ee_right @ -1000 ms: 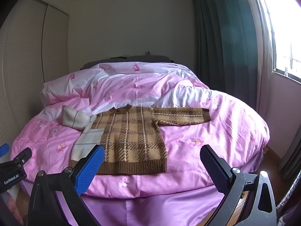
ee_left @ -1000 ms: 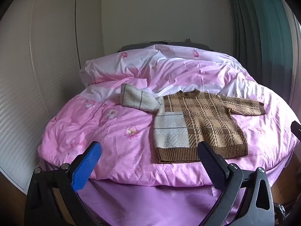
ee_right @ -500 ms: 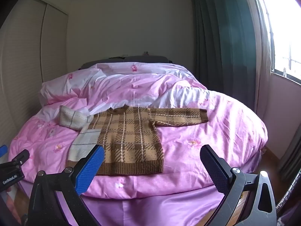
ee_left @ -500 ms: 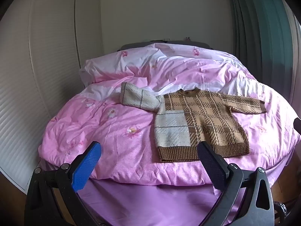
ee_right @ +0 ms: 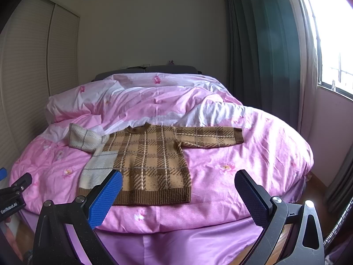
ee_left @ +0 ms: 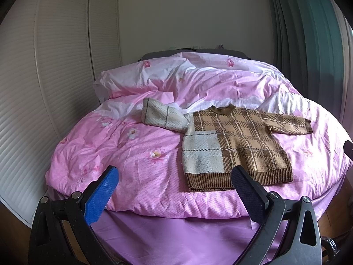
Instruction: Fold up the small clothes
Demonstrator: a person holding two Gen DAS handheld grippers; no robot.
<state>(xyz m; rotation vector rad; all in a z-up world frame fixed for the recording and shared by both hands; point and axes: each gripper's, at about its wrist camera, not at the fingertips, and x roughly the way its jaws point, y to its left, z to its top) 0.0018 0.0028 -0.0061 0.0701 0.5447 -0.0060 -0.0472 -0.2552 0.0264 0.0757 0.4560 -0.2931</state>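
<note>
A small brown and tan plaid sweater [ee_left: 238, 145] with a cream panel and one cream sleeve lies flat, face up, on the pink duvet [ee_left: 132, 154], both sleeves spread out. It also shows in the right wrist view [ee_right: 150, 161]. My left gripper [ee_left: 174, 172] is open and empty, held off the near edge of the bed, short of the sweater's hem. My right gripper [ee_right: 178, 176] is open and empty, also in front of the hem. The left gripper's body shows at the right wrist view's left edge [ee_right: 13, 196].
The bed has a purple sheet [ee_right: 187, 243] hanging at its front. White louvred wardrobe doors [ee_left: 55, 88] stand to the left. Dark green curtains [ee_right: 260, 55] and a bright window [ee_right: 335, 33] are to the right. Wood floor shows beside the bed.
Both grippers have drifted slightly; the sweater sits a little lower and nearer in both views. The sweater itself has not moved, and both grippers stay open.
</note>
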